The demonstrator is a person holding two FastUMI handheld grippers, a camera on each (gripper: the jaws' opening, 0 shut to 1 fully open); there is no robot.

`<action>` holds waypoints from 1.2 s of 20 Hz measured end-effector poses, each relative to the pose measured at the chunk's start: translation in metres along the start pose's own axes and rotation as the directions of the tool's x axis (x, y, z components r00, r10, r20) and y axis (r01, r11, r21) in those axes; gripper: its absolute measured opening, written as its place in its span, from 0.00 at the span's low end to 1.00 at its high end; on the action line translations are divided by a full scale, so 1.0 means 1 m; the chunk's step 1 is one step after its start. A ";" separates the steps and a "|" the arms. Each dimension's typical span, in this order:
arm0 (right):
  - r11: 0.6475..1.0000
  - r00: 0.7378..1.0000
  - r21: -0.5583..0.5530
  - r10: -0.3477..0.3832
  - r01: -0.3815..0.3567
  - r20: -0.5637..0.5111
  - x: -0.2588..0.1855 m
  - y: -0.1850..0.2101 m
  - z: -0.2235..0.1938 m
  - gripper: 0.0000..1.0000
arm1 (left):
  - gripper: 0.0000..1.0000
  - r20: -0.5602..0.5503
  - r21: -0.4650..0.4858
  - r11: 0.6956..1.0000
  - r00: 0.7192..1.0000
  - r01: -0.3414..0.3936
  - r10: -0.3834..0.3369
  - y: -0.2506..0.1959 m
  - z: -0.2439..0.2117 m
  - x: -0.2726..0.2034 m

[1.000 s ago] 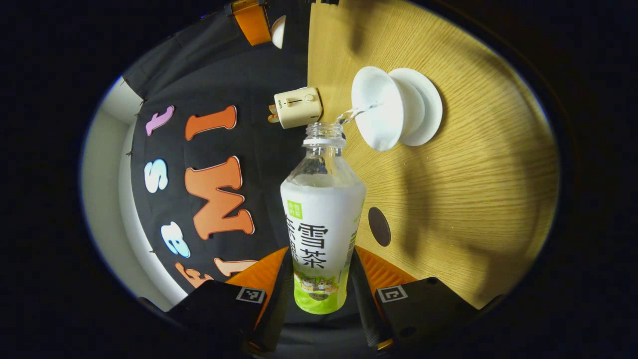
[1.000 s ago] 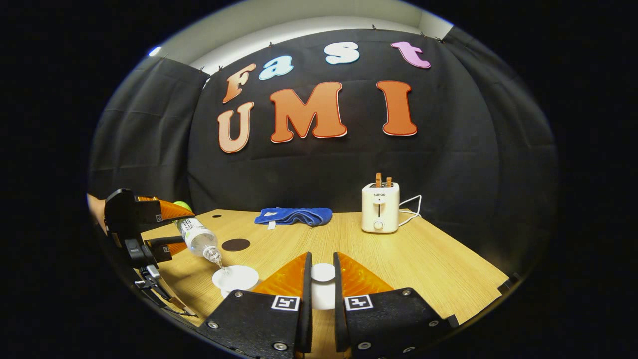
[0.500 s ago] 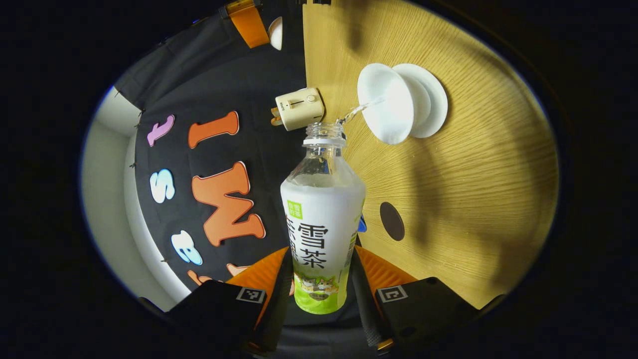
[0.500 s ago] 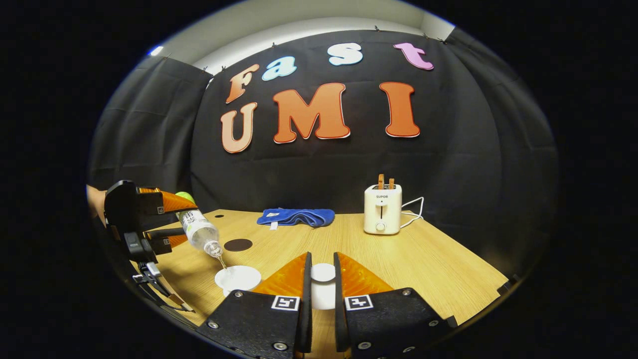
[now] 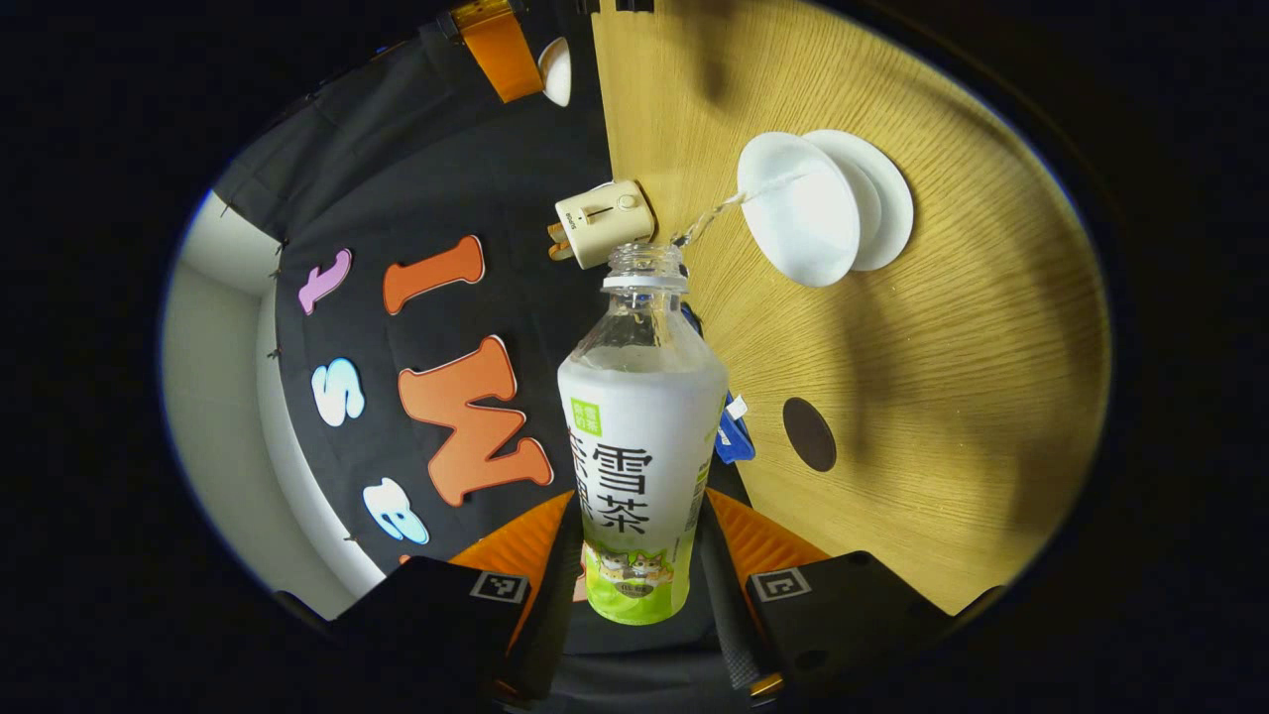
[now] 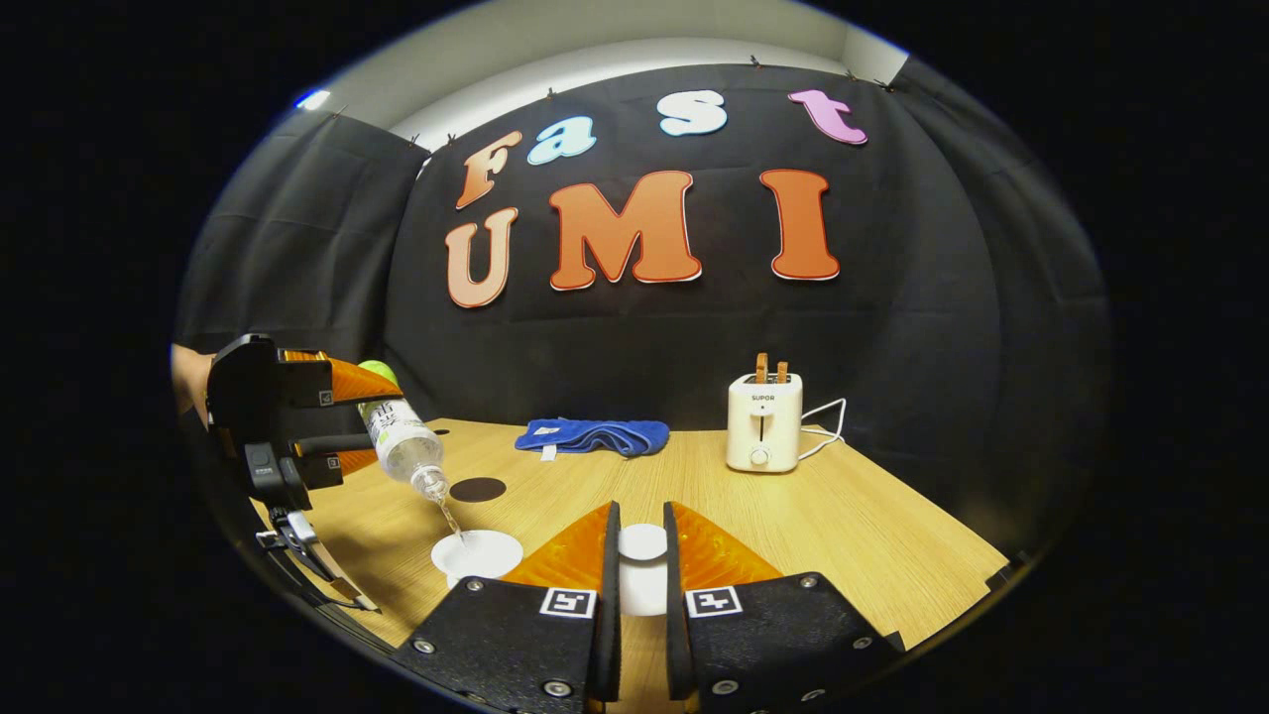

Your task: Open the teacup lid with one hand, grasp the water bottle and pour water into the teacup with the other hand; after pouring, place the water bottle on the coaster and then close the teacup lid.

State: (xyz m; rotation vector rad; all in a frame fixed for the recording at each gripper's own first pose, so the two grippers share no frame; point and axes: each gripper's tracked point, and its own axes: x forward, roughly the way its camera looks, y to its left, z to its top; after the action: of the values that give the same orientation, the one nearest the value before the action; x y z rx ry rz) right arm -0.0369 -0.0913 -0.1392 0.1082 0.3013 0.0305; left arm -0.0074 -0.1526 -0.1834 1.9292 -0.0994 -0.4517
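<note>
Behind, a toaster (image 6: 760, 421), blue cloth (image 6: 593, 435) and dark coaster (image 6: 478, 489) sit on the table (image 6: 843, 526). Left gripper (image 5: 634, 555) pinches the tilted bottle (image 5: 639, 436), water streaming into the teacup (image 5: 798, 208). Right gripper (image 6: 641, 575) seemingly clamps the lid (image 6: 642, 567).

A cream toaster (image 6: 760, 424) stands at the back of the wooden surface (image 6: 843, 516), its white cord (image 6: 825, 412) trailing beside it. Left of the toaster lies a crumpled blue cloth (image 6: 593, 435).

Bare tabletop (image 6: 843, 516) right of teacup (image 6: 477, 553), toaster (image 6: 761, 423) and cloth (image 6: 593, 436) at back
</note>
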 end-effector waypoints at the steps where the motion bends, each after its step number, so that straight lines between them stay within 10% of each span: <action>1: 1.000 1.000 0.000 -0.001 0.001 0.000 -0.001 -0.001 0.000 0.19 | 0.67 0.003 0.010 1.000 1.000 -0.002 0.002 0.000 -0.001 0.001; 24: 0.998 0.999 -0.049 0.041 -0.042 -0.017 -0.005 0.013 -0.006 0.19 | 0.67 0.064 0.166 0.986 0.998 -0.003 -0.008 -0.023 0.007 0.026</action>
State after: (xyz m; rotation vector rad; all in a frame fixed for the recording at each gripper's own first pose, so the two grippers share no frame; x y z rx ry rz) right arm -0.0441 -0.0778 -0.1419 0.0650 0.3138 0.0801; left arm 0.0108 -0.1571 -0.2138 2.0783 -0.1814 -0.5212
